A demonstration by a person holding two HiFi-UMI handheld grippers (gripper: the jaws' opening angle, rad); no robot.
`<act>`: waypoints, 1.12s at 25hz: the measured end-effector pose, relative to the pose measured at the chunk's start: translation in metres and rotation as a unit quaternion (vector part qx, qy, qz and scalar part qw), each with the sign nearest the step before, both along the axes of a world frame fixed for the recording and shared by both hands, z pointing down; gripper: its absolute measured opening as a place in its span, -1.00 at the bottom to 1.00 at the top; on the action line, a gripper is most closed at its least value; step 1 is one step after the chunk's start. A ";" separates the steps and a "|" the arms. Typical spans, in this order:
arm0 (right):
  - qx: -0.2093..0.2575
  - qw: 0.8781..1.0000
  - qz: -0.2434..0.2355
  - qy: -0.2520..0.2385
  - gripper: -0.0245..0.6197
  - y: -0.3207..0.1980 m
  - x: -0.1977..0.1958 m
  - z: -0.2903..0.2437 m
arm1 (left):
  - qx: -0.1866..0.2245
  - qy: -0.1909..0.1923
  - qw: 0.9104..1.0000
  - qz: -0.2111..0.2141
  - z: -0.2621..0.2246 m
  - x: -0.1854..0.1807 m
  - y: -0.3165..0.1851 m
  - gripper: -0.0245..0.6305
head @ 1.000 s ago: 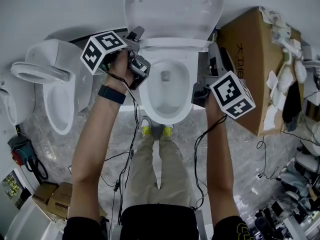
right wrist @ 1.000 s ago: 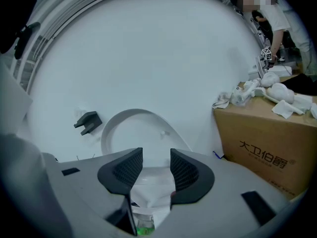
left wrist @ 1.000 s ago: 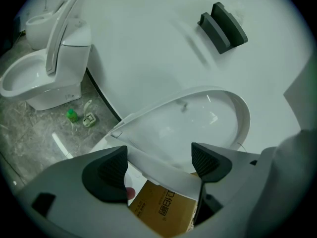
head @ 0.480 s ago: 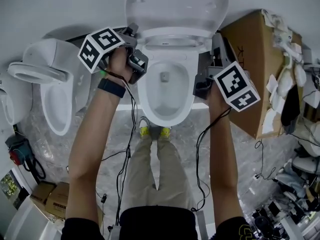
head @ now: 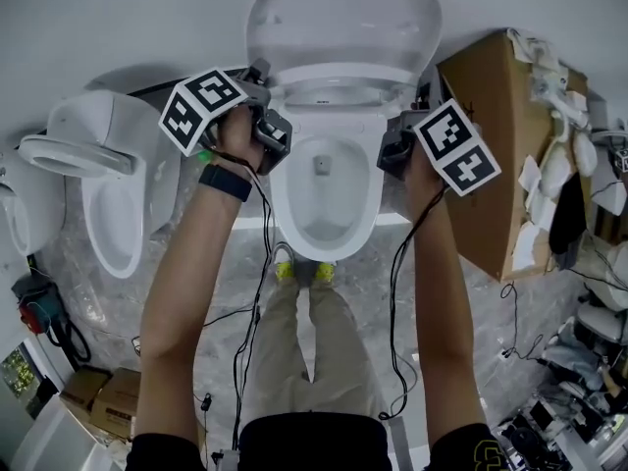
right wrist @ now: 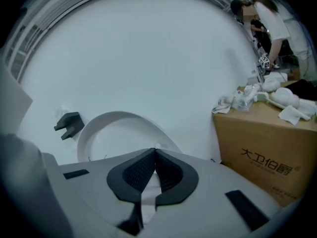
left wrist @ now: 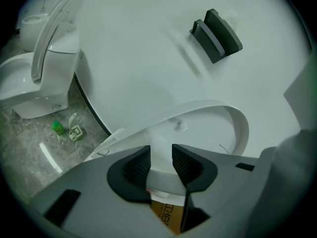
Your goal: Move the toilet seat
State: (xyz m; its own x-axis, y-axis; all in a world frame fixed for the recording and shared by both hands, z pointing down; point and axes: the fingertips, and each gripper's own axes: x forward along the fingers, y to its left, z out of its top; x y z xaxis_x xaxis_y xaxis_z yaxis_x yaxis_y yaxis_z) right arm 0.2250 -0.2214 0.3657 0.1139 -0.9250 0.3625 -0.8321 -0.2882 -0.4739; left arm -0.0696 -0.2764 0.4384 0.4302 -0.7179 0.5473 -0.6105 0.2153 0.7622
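Note:
The white toilet (head: 324, 199) stands in the middle of the head view with its lid (head: 341, 18) upright against the wall. Its seat (head: 339, 78) (left wrist: 198, 104) (right wrist: 119, 115) is tilted up off the bowl. My left gripper (head: 267, 75) (left wrist: 161, 157) has closed in the last second and is shut on the seat's left edge, white rim showing between the pads. At the seat's right side, my right gripper (head: 417, 101) (right wrist: 155, 155) has just been closing. Its tips now meet with nothing visible between them.
A second toilet (head: 108, 165) stands to the left. A cardboard box (head: 500, 135) (right wrist: 262, 148) topped with white rags sits close on the right. A dark bracket (left wrist: 215, 33) (right wrist: 69, 124) hangs on the wall. Cables trail over the marble floor (head: 510, 302), and a person (right wrist: 270, 19) stands beyond the box.
Both grippers moved up toward the back of the bowl. The left now sits on the seat's left edge, and the right has drawn in closer to the seat's right side.

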 end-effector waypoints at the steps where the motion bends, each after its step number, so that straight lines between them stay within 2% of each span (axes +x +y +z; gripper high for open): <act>1: -0.004 1.000 0.000 -0.008 -0.84 -0.003 0.003 0.004 | 0.001 -0.001 1.000 0.000 0.000 0.000 0.000 -0.48; 9: -0.012 1.000 -0.008 -0.013 -0.84 -0.017 0.008 0.008 | 0.010 -0.007 1.000 0.005 -0.001 0.000 -0.009 -0.48; 23: -0.015 1.000 -0.019 -0.007 -0.84 -0.060 0.012 0.010 | 0.042 -0.055 0.997 -0.027 -0.004 -0.002 -0.047 -0.52; 28: -0.012 0.999 -0.028 -0.007 -0.84 -0.073 0.013 0.009 | 0.050 -0.060 0.996 -0.041 -0.006 -0.002 -0.056 -0.53</act>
State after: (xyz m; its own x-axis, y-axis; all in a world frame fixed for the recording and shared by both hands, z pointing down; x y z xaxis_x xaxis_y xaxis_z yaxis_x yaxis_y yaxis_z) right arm 0.2382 -0.2948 0.3747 0.0563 -0.9205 0.3866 -0.8403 -0.2528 -0.4796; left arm -0.0714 -0.3327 0.4324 0.3035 -0.8014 0.5155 -0.6817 0.1954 0.7051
